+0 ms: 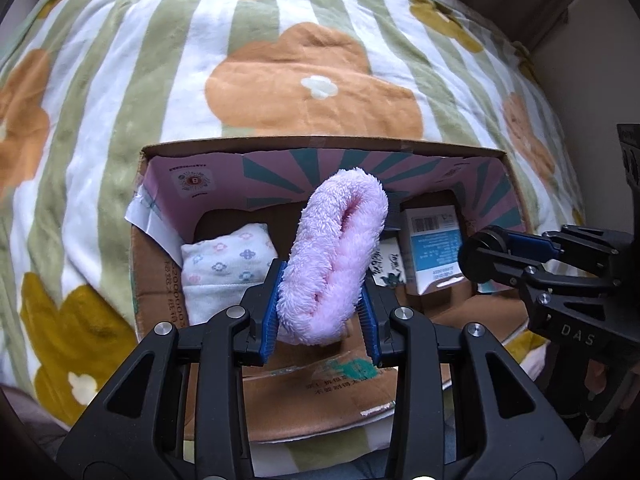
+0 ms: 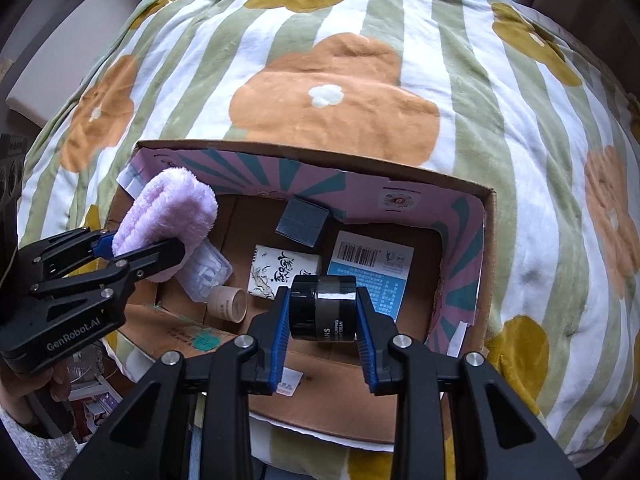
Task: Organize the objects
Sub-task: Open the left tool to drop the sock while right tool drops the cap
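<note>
An open cardboard box lies on a floral blanket. My left gripper is shut on a fluffy pink towel roll, held above the box's left half; it also shows in the right wrist view. My right gripper is shut on a black jar, held above the box's near middle. Inside the box lie a folded floral cloth, a white and blue box, a white patterned pack, a dark cube, a clear bottle with a tan cap.
The striped floral blanket surrounds the box on all sides. The box's near flap folds outward towards me. A wall or panel stands at the far right.
</note>
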The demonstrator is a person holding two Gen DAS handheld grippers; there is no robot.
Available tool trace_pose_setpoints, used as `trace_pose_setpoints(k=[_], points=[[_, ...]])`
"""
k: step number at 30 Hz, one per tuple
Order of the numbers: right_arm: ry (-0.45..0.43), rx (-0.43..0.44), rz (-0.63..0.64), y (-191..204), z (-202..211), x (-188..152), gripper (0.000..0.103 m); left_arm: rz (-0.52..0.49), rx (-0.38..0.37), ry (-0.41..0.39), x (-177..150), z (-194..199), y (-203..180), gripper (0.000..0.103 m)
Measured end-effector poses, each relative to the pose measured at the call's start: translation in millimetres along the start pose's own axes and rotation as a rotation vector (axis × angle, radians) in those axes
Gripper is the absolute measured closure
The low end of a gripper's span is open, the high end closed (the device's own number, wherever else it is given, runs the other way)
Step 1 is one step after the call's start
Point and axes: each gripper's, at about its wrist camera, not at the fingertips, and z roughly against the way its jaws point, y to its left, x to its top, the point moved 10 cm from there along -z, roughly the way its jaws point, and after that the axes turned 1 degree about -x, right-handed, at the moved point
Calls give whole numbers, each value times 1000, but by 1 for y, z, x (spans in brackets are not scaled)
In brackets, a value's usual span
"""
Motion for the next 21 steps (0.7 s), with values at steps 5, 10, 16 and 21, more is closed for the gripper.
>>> trace_pose_setpoints(k=[5,10,16,21], points=[[0,-49,2,-8,-3,1,29,-31,53,0,2,-1,3,0],[34,-22,-30,-18,-10,-7,6,-6,53,2,-8,-15,7,0],[21,-27,-46,-21,-10,-8,6,-16,71,2,-19,-42,2,0],[4,-23,-61,-22,-7,-4,6,-11,63,3,-23,-55,-5,0]])
